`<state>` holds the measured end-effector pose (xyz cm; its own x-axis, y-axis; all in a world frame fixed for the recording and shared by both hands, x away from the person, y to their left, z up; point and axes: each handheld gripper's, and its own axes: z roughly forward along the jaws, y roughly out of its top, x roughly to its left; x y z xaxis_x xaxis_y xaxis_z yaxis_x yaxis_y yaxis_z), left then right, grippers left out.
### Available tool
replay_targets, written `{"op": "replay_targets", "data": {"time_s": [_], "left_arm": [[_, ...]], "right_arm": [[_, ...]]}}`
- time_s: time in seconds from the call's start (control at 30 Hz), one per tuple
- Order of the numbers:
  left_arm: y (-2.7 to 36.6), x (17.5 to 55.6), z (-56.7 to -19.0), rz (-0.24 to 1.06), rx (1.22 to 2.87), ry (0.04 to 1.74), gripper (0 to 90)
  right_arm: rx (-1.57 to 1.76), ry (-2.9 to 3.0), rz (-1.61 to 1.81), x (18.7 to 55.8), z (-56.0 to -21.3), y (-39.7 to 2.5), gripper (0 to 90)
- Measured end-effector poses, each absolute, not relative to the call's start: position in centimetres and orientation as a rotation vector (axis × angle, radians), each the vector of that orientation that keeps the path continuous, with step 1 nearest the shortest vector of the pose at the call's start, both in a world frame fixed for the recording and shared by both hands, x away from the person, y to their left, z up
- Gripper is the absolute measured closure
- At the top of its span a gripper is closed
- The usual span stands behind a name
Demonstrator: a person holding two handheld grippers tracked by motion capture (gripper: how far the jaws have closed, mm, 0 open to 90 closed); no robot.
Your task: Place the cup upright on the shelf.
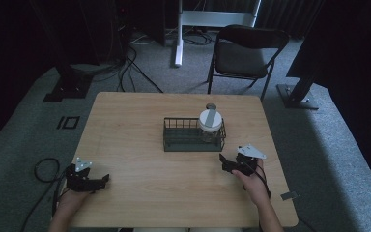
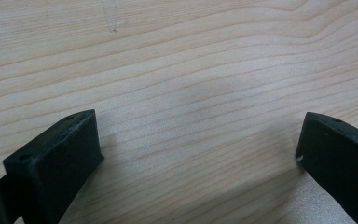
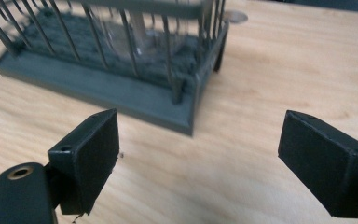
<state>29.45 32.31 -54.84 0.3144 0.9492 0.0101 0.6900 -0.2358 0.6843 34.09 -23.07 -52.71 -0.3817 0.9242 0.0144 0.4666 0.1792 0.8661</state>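
Table (image 1: 140,145): light wood, bearing one basket and both grippers. Wire basket (image 1: 194,134): dark, rectangular, long axis running left to right, set right of centre toward the far half. Jar (image 1: 209,124): clear glass with a white lid, upright in the basket's right end, a grey handle on the lid pointing toward the far edge. Right gripper (image 1: 228,163): just near of the basket's right corner, jaws spread wide, holding nothing. Left gripper (image 1: 96,182): at the near left, well apart from the basket, jaws wide over bare wood. Step judged: approach (nothing yet grasped); next move likely called for the right gripper to advance toward the jar.
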Motion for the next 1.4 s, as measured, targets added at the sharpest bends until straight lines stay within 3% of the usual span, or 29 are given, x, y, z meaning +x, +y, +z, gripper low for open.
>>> {"op": "replay_targets", "data": {"time_s": [1.4], "left_arm": [[32.3,29.4,-54.8,0.584,2.01,1.443,0.1]], "right_arm": [[1.422,2.108,0.91,32.4,-55.2,-28.3,11.8]]}}
